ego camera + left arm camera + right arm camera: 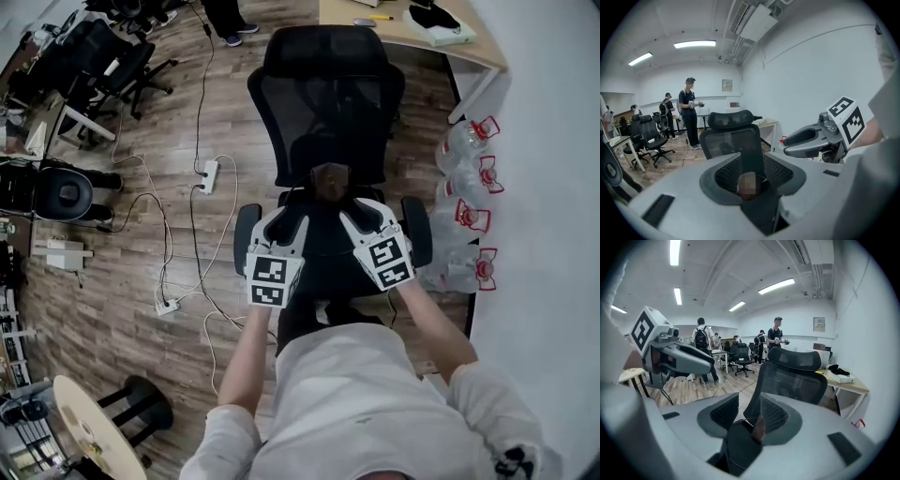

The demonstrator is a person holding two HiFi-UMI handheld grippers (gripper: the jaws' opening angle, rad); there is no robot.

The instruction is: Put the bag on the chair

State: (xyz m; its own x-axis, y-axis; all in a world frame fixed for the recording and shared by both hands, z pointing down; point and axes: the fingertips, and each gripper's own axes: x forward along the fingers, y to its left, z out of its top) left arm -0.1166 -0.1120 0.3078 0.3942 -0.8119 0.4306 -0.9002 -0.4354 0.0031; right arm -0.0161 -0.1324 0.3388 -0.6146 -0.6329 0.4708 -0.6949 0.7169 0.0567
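Observation:
A black mesh office chair point(328, 84) stands right in front of me. A black bag with a brown patch point(330, 180) lies on its seat against the backrest. My left gripper point(284, 223) and right gripper point(367, 214) reach over the seat side by side, one at each side of the bag. In the left gripper view the dark bag point(759, 206) lies low between the wide-spread jaws of the left gripper point(752, 176), the pads apart from it. In the right gripper view the bag point(740, 444) sits likewise between the right gripper point(750, 420) jaws, which stand wide.
Several large water bottles point(469, 178) line the white wall at the right. A desk point(412, 33) stands behind the chair. A power strip with cables point(208, 176) lies on the wood floor at left, a round stool point(89, 427) nearer me. People point(689, 110) stand farther back.

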